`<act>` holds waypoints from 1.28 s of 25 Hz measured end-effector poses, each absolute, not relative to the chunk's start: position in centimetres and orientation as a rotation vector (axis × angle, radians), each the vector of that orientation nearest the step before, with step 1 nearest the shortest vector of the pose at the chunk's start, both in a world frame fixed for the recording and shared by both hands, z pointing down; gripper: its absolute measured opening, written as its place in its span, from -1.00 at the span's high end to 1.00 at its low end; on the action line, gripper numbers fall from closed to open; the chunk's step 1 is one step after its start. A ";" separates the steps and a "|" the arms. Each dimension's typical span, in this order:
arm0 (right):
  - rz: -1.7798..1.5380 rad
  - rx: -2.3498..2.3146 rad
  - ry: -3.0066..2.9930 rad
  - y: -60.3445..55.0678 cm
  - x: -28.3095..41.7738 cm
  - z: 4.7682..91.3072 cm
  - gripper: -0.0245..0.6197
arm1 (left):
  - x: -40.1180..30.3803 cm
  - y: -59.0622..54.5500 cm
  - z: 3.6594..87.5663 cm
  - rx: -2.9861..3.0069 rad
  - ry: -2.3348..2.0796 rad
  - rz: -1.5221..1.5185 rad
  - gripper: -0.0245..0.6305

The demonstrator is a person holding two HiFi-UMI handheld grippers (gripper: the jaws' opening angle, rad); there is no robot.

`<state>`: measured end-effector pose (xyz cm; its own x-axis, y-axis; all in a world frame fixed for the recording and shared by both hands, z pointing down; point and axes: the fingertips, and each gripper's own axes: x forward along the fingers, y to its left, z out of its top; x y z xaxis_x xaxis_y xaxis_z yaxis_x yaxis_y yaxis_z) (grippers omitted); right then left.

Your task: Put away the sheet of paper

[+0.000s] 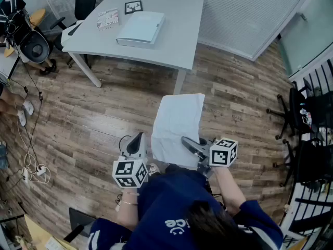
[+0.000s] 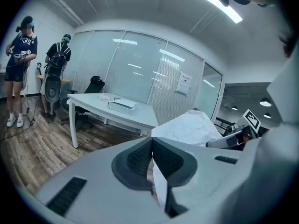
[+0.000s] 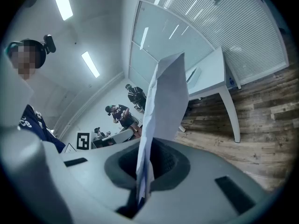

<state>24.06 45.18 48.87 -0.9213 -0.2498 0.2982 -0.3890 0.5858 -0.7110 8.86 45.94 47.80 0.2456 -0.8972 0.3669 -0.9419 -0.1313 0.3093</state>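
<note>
Paper (image 1: 178, 120) hangs in the air above the wood floor (image 1: 93, 119), a pale sheet reaching away from the person toward the white worktop (image 1: 182, 30), which stands well apart from it. Its near edge is pinched on both sides. The right claw (image 1: 186, 140) is closed flat on the sheet, which rises up out of the pads in the right gripper view. The left claw (image 1: 138, 137) is closed as well, with a thin white strip of the paper's edge caught between its pads in the left gripper view. The far end is held by nothing and lies loose.

On the worktop sit a white box (image 1: 140, 27), a small booklet (image 1: 107, 19) and a square black-and-white marker (image 1: 133, 7). Which of these spots is meant for the sheet I cannot tell.

The risks come from how thin the paper is and how little of it is gripped. If the two claws drift apart, the near edge could tear between them; if they move together, it will likely buckle and crease. The left grip looks like a narrow sliver only, so a quick swing might pull it free and leave the sheet dangling from the right claw. The loose far end may also fold under or catch the worktop's edge on arrival.
</note>
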 end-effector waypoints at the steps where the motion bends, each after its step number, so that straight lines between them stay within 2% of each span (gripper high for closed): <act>1: 1.235 0.528 -2.648 44.7 24.1 49.0 0.90 | 9.0 45.6 47.9 2.044 -1.682 0.123 0.91; 13: 1.237 0.560 -2.680 39.9 25.6 50.6 0.90 | 11.8 41.9 49.4 1.997 -1.719 0.171 0.91; 22: 1.067 0.520 -2.714 37.4 25.0 50.2 0.90 | 14.1 39.9 50.0 1.985 -1.738 0.176 0.91; 32: 0.955 0.577 -2.730 33.1 21.6 49.6 0.90 | 11.0 34.7 50.1 2.026 -1.717 0.142 0.91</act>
